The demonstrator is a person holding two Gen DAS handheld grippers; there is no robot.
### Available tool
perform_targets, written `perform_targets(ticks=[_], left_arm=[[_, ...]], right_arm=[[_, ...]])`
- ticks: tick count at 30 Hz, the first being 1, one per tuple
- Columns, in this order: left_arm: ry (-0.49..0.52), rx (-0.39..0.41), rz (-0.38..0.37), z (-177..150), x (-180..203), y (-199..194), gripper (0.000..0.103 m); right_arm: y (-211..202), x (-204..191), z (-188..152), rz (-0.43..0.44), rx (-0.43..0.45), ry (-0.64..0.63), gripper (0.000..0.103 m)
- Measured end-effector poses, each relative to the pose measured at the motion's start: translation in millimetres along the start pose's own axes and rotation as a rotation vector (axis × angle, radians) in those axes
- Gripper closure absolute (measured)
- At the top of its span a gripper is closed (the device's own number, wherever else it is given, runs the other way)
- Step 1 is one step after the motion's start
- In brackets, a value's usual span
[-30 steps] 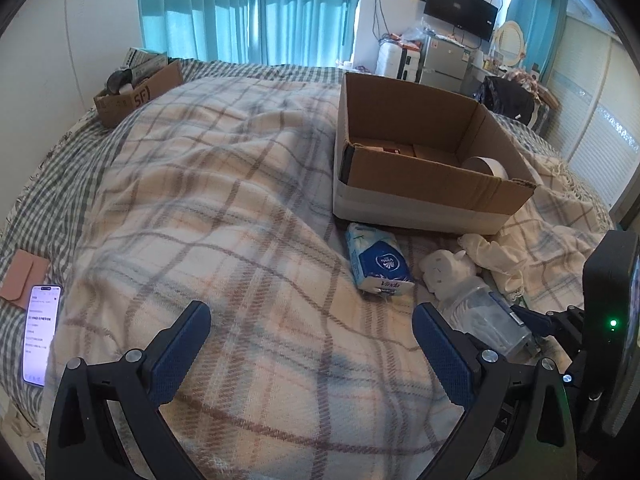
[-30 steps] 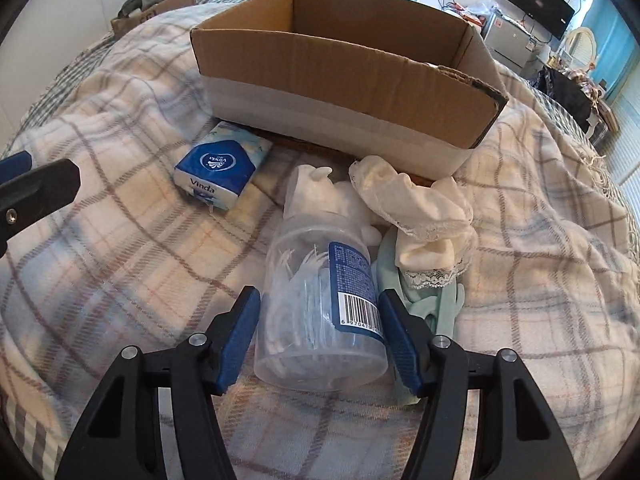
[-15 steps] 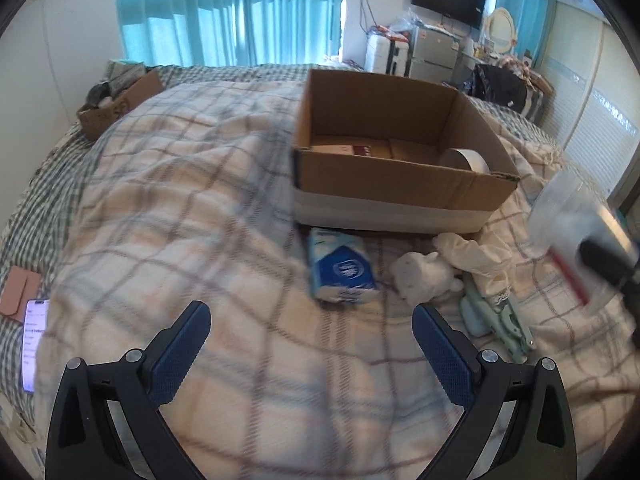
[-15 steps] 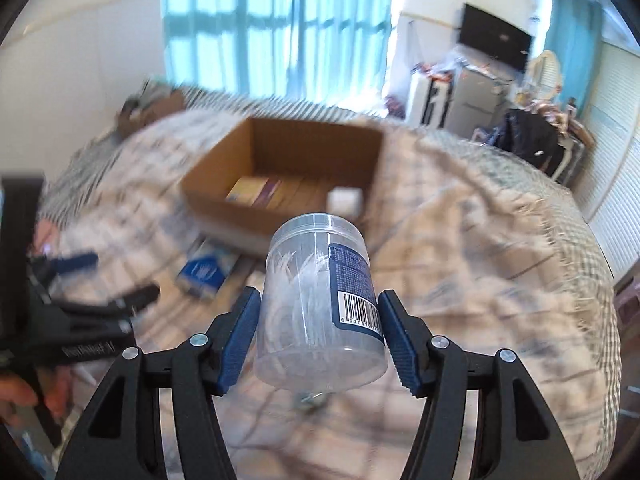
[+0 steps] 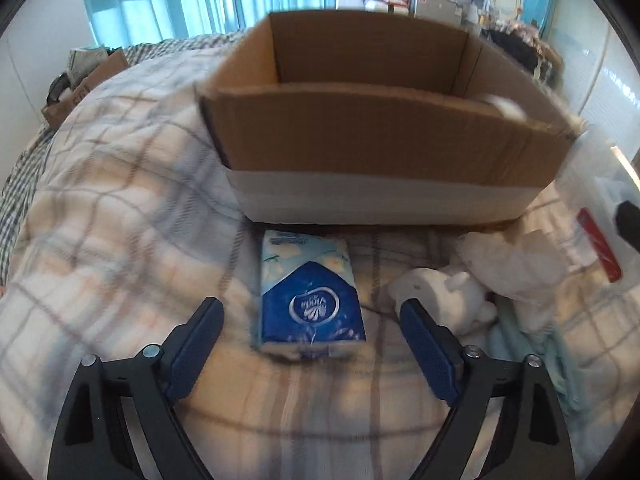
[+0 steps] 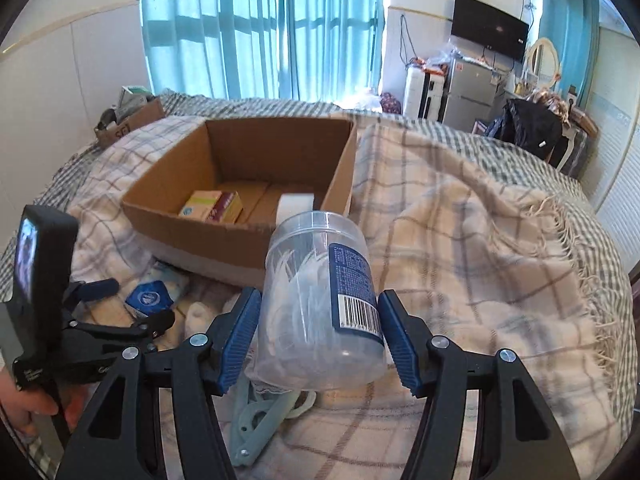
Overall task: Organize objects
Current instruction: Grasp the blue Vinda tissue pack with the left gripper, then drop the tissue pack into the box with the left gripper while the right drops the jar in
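Your left gripper (image 5: 310, 330) has closed in on the tissue pack (image 5: 310, 294), now low centre of frame between its spread-apart fingers. Your right gripper (image 6: 318, 334) clamps the clear jar (image 6: 320, 300), lifted before the cardboard box (image 6: 240, 184).

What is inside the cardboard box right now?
Inside the cardboard box: two small cartons and a white tape roll. The near wall hides the floor just behind it.

Barcode on clear jar (image 6: 320, 312) label; digits and print unreadable.
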State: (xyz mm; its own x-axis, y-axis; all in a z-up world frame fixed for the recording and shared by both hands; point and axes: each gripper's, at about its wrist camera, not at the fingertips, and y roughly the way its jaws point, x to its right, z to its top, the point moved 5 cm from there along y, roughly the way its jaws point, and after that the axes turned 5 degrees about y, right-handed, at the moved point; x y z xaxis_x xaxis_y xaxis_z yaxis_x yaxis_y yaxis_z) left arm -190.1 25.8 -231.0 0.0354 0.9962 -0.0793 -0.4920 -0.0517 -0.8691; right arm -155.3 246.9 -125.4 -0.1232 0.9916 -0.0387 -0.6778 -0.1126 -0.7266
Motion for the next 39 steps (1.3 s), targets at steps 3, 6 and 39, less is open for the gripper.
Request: perform_targets(ticks=[3,6,39], left_arm=[[0.025,-0.037,0.002,2,8,16,0.03],[0.019,-0.06,0.004,-1,7,25,0.05],[-0.001,0.385,-0.151,90,-18,-204,0.051]], right_arm=[[5,1,-3,0.007,-0.005,0.001,0.042],[7,1,-9,0.015,-0.011,0.001,0.042],[-134,-61,99,0.057,0.235,-0.036,0.043]])
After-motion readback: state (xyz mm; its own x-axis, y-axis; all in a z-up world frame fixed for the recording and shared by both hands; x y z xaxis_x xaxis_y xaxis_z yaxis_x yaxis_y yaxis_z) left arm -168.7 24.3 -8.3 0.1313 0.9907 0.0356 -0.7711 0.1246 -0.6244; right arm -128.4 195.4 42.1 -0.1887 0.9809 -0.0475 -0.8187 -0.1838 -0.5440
